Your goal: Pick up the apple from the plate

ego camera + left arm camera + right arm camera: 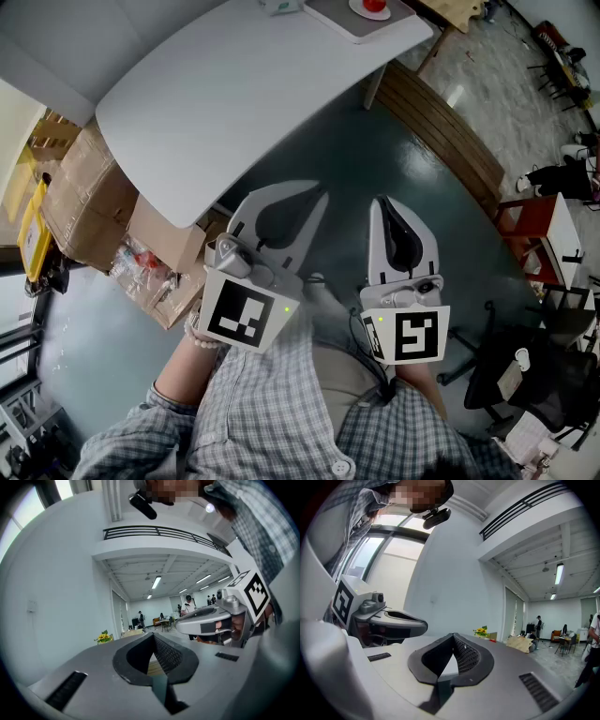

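The apple (374,5) sits on its plate (352,9) at the top edge of the head view, on a grey tray (342,25) by the white table's (234,103) upper right corner. The left gripper (317,193) and right gripper (383,201) hang side by side at lower centre, off the table's near edge and well apart from the apple, over bare dark floor (403,159). All 2 pairs of jaws meet tip to tip, empty. Cardboard boxes (84,187) crowd the left edge.

Head view steeply down; gripper views roomward

Left gripper (311,196) and right gripper (385,204) hover side by side, both closed.
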Action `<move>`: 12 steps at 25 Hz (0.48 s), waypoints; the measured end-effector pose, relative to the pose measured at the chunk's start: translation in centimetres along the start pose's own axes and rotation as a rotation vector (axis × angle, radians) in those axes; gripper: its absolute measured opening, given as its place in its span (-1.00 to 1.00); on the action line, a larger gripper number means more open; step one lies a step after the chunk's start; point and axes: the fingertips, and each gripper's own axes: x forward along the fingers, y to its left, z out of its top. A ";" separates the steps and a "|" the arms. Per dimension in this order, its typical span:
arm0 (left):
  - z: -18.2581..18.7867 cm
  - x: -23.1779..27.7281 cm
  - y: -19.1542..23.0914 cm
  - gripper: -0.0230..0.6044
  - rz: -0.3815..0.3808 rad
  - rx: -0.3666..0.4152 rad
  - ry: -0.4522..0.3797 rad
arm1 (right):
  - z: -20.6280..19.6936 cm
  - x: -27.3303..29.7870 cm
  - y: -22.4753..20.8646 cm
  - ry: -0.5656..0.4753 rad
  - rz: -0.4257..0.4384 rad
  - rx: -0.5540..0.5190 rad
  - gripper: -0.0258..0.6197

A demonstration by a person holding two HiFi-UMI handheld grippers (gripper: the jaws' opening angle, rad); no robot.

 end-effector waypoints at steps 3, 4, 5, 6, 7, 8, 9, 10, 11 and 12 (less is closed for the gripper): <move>0.1 -0.1 0.1 -0.90 -0.003 -0.003 -0.002 | 0.2 0.1 0.2 0.000 0.000 -0.003 -0.86; 0.1 -0.1 0.2 -0.90 -0.004 -0.002 -0.002 | 0.2 0.2 0.3 0.000 0.000 -0.003 -0.86; 0.0 -0.2 0.3 -0.90 -0.005 -0.002 -0.002 | 0.2 0.3 0.4 0.000 -0.001 -0.002 -0.86; 0.0 -0.2 0.4 -0.90 -0.006 -0.003 -0.003 | 0.3 0.3 0.5 0.000 -0.001 -0.001 -0.86; 0.0 -0.2 0.5 -0.90 -0.007 -0.004 -0.004 | 0.3 0.4 0.5 0.000 -0.002 0.002 -0.86; 0.0 -0.2 0.6 -0.90 -0.008 -0.005 -0.005 | 0.3 0.4 0.6 0.001 -0.003 0.004 -0.86; 0.0 -0.3 0.6 -0.90 -0.009 -0.006 -0.005 | 0.3 0.4 0.6 0.002 -0.005 0.006 -0.86; 0.0 -0.3 0.6 -0.90 -0.011 -0.005 -0.006 | 0.3 0.4 0.7 0.003 -0.007 0.007 -0.86; 0.0 -0.3 0.6 -0.90 -0.012 -0.005 -0.008 | 0.2 0.4 0.7 0.005 -0.010 0.006 -0.86; 0.0 -0.3 0.5 -0.90 -0.014 -0.005 -0.009 | 0.2 0.4 0.7 0.006 -0.012 0.005 -0.85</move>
